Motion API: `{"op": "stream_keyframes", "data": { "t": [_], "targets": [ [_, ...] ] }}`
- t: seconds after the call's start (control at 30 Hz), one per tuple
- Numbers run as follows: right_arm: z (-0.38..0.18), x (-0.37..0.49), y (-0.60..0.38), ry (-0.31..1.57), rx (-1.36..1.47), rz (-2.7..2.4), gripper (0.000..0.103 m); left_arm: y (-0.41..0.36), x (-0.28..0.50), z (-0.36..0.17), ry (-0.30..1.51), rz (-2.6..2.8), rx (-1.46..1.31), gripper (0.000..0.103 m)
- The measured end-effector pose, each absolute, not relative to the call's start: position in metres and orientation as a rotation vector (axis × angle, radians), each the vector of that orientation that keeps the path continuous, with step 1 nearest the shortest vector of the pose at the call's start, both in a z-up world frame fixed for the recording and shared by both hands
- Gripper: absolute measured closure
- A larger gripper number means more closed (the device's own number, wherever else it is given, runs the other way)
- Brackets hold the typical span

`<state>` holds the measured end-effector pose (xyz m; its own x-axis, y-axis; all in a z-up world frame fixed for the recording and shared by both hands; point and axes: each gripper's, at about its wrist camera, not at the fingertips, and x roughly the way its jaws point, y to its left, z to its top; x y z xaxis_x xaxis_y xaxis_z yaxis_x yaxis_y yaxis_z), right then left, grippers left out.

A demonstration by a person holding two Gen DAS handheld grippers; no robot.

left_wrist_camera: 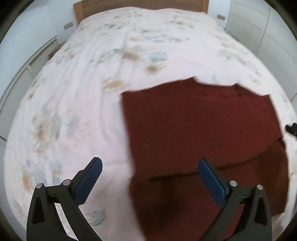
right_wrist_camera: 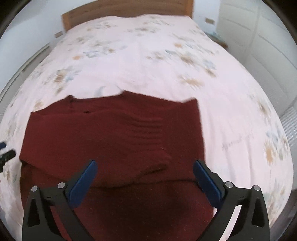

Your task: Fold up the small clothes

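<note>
A dark red knitted garment (left_wrist_camera: 204, 133) lies flat on the bed, its upper part folded down over the lower part along a crosswise edge. It also shows in the right wrist view (right_wrist_camera: 115, 140). My left gripper (left_wrist_camera: 150, 163) is open and empty, hovering over the garment's near left edge. My right gripper (right_wrist_camera: 144, 166) is open and empty, above the garment's near right part by the fold edge. The right gripper's tip shows at the far right of the left wrist view (left_wrist_camera: 291, 128), and the left gripper's tip at the far left of the right wrist view (right_wrist_camera: 5, 153).
The bed is covered by a pale pink floral sheet (left_wrist_camera: 92, 83), also in the right wrist view (right_wrist_camera: 232, 111). A wooden headboard (left_wrist_camera: 139, 5) stands at the far end. White wardrobe doors (right_wrist_camera: 259, 46) are on the right; a low white unit (left_wrist_camera: 27, 61) is on the left.
</note>
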<state>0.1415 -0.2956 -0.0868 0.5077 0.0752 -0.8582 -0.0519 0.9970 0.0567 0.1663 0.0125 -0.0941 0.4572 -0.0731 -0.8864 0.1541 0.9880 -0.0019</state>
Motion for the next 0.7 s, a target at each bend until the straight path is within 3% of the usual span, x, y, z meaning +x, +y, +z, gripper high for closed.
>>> {"op": "stream_keyframes", "data": {
  "t": [0.27, 0.47, 0.7],
  "targets": [
    [-0.129, 0.143, -0.233, 1.055, -0.125, 0.156, 0.000, -0.063, 0.190, -0.133, 1.080, -0.190, 0.156, 0.001],
    [-0.168, 0.144, -0.235, 1.079, -0.126, 0.177, 0.000, -0.062, 0.194, -0.179, 1.139, -0.197, 0.156, 0.001],
    [-0.174, 0.148, -0.289, 1.083, -0.041, 0.099, 0.000, -0.028, 0.191, -0.186, 1.121, -0.202, 0.152, 0.001]
  ]
}}
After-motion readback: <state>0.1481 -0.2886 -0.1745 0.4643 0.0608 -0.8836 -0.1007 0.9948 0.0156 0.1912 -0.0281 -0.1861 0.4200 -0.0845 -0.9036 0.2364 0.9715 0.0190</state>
